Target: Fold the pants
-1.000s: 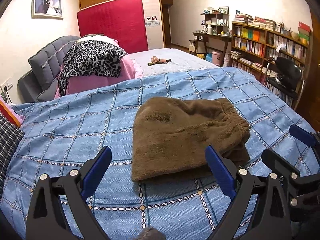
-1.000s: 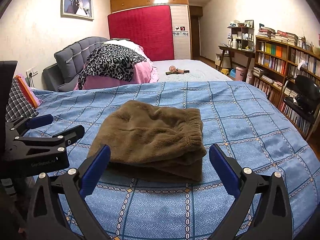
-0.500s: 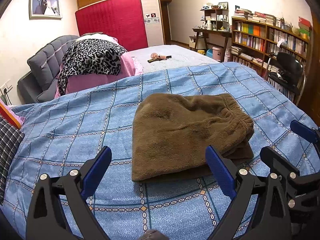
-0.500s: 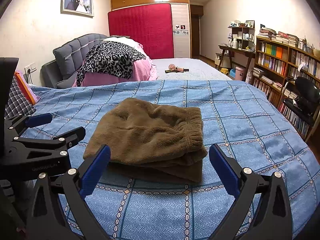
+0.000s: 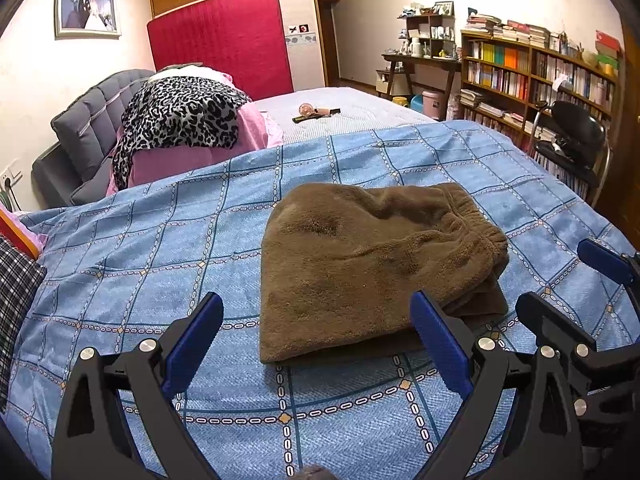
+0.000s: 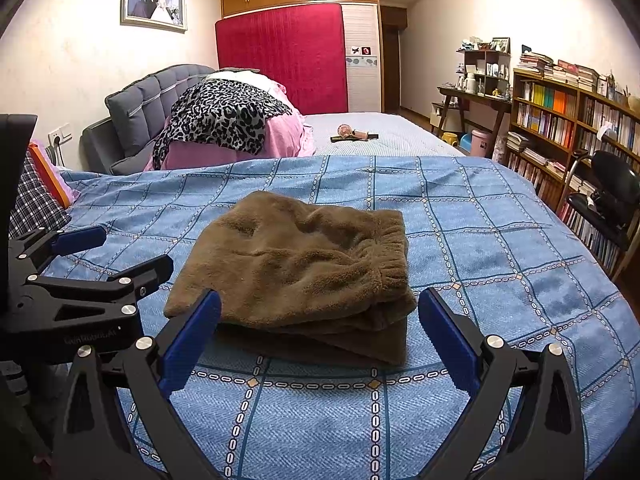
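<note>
The brown fleece pants (image 5: 372,268) lie folded into a thick, stacked bundle on the blue checked bedspread (image 5: 160,248), elastic waistband bunched along the right side, lower layers peeking out underneath at the near right corner. Left tongs (image 5: 316,336) hover just short of the bundle's near edge, spread wide, gripping nothing; one blue pad (image 5: 194,342) sits over bare bedspread to the left, the other over the bundle's near right corner. Right tongs (image 6: 318,334) are wide apart too, empty, framing the near edge of the pants from the other angle, with one blue pad (image 6: 448,340) just off the bundle's right corner. Each tool shows up in the other's camera: the right one at the far right edge of the left view, the left one at the left edge of the right view, both held low over the bed and close together. Beyond the bedspread, a leopard-print blanket (image 6: 224,114) drapes over pink bedding against a grey headboard (image 6: 156,96). A red mattress (image 6: 284,56) leans on the wardrobe, and a bookshelf (image 6: 560,120) lines the right wall.
</note>
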The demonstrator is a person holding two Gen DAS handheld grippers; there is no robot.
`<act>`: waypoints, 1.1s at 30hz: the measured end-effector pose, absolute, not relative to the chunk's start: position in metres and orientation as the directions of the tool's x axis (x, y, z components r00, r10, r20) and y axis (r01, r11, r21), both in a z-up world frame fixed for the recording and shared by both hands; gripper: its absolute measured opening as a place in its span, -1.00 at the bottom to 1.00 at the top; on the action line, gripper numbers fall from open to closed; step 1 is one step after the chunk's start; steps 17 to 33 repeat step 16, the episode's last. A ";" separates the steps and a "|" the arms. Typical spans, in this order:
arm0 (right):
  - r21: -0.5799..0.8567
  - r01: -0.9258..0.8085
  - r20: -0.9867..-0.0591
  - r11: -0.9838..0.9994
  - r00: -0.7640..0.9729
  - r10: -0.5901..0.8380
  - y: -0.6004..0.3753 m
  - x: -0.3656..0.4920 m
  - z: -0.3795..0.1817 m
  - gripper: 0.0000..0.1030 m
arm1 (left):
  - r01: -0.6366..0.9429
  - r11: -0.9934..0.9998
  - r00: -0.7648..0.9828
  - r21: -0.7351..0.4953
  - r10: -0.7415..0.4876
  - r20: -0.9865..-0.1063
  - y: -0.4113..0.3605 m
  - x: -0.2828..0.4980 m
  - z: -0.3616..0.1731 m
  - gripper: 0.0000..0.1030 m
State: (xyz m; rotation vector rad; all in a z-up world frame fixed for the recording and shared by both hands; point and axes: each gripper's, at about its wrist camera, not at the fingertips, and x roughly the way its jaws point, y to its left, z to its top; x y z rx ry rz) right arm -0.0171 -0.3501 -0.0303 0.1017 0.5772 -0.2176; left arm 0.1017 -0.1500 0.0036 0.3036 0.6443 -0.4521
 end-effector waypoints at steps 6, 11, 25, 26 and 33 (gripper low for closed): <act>0.037 0.237 -0.559 0.971 0.810 -0.177 -0.353 -0.015 -0.036 0.94 | 0.491 0.860 0.719 0.136 -0.312 -0.621 -0.149 0.100 0.003 0.82; 0.038 0.240 -0.569 0.970 0.803 -0.177 -0.355 -0.015 -0.039 0.94 | 0.488 0.863 0.707 0.130 -0.304 -0.638 -0.148 0.101 -0.001 0.82; 0.040 0.245 -0.581 0.969 0.794 -0.177 -0.356 -0.015 -0.043 0.94 | 0.477 0.871 0.696 0.114 -0.295 -0.655 -0.144 0.104 -0.006 0.82; 0.040 0.245 -0.581 0.969 0.794 -0.177 -0.356 -0.015 -0.043 0.94 | 0.477 0.871 0.696 0.114 -0.295 -0.655 -0.144 0.104 -0.006 0.82; 0.040 0.245 -0.581 0.969 0.794 -0.177 -0.356 -0.015 -0.043 0.94 | 0.477 0.871 0.696 0.114 -0.295 -0.655 -0.144 0.104 -0.006 0.82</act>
